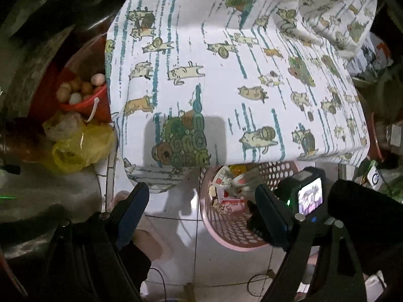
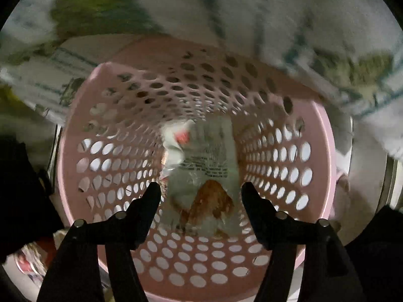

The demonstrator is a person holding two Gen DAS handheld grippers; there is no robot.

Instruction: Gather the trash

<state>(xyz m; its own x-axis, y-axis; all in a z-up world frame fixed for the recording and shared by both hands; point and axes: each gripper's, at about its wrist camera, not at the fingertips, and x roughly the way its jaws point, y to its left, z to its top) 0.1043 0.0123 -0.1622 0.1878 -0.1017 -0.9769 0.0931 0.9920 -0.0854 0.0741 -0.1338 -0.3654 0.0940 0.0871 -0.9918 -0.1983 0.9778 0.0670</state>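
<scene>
A pink perforated basket point(image 1: 231, 234) stands on the tiled floor under the edge of a table with a cat-print cloth point(image 1: 214, 63). Crumpled wrappers point(image 1: 229, 183) lie inside it. My left gripper point(image 1: 201, 201) is open and empty above the floor, left of the basket. The right gripper's camera body point(image 1: 307, 191) hovers over the basket. In the right wrist view my right gripper point(image 2: 201, 188) is open just above the basket point(image 2: 325, 166), and a clear plastic wrapper with brown residue point(image 2: 204, 176) lies between and beyond its fingers, not gripped.
A red bucket of eggs point(image 1: 83, 93) and a yellow plastic bag point(image 1: 75, 148) sit left of the table. Dark clutter fills the far left and right. A cable point(image 1: 161, 284) runs over the white floor tiles.
</scene>
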